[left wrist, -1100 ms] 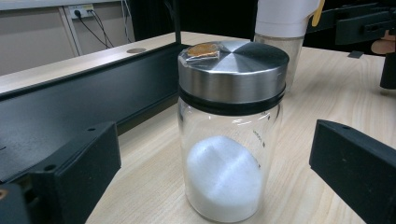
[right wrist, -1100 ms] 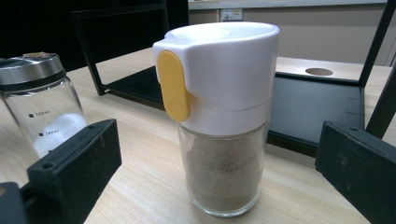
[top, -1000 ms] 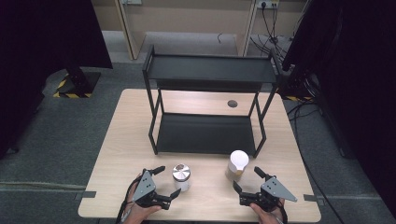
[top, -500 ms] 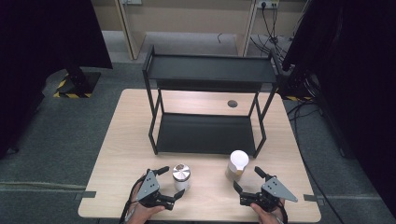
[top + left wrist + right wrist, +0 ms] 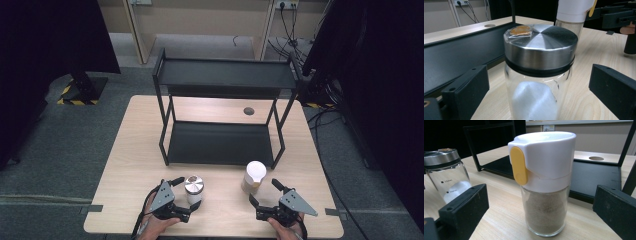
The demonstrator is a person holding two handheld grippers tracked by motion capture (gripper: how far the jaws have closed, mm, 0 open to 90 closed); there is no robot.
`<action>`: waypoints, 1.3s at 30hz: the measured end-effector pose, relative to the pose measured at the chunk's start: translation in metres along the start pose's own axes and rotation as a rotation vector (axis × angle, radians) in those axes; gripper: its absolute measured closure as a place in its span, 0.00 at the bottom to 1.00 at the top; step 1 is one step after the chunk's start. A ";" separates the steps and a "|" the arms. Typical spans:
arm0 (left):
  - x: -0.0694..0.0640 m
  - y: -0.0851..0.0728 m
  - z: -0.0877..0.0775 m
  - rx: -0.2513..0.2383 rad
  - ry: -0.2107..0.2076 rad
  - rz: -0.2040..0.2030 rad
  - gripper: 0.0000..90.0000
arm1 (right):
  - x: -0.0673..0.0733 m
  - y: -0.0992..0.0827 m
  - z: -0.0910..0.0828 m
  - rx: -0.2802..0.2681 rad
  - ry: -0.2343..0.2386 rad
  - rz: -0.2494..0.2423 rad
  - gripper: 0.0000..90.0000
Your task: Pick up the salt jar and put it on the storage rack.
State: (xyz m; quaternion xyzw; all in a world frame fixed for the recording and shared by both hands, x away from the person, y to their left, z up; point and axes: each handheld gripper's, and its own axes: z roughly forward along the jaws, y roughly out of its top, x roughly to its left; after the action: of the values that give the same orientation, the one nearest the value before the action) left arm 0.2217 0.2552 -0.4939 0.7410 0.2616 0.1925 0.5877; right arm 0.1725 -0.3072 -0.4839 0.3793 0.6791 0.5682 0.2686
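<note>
1. Reaching was the step I judged to be in hand: I had both grippers lined up on the two jars at the near edge of the table (image 5: 125,150), in front of the black shelf (image 5: 220,142), and neither jar was gripped yet.
2. My left gripper (image 5: 186,200) had its jaws spread wide around the steel-lidded jar (image 5: 194,189), one on either side. In the left gripper view that jar (image 5: 540,75) stood upright between the jaws with clear gaps on both sides.
3. My right gripper (image 5: 262,192) was also wide open, just short of the white-capped shaker (image 5: 254,176). In the right gripper view the shaker (image 5: 546,185) stood upright on the table between the jaws, untouched.
4. The next move, as I read it, called for easing each gripper a little further forward so the pads sat on the glass below the lids, then closing evenly; glass is slick, so a square grip would matter.
5. Hard to make out: the bottom of the steel-lidded jar was cut off in the left gripper view, and I could not tell what the small orange patch under film on its lid was. My hands were partly cut off at the bottom edge of the high view.
</note>
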 end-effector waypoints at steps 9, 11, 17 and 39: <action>0.001 0.005 0.010 0.015 -0.012 0.005 0.07 | 0.000 0.000 0.001 0.003 0.002 -0.001 0.01; 0.002 0.005 0.011 0.017 -0.012 -0.004 0.08 | 0.000 0.000 0.001 0.003 0.002 0.000 0.01; 0.003 0.008 0.014 0.029 -0.009 -0.003 0.13 | 0.000 0.000 0.000 0.002 0.002 0.001 0.01; 0.004 0.009 0.019 0.048 -0.006 0.002 0.34 | -0.001 0.000 0.001 0.005 0.003 0.001 0.01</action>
State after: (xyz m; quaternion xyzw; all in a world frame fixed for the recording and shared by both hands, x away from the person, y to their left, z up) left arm 0.2370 0.2413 -0.4896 0.7556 0.2637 0.1846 0.5705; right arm 0.1735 -0.3079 -0.4845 0.3793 0.6807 0.5673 0.2664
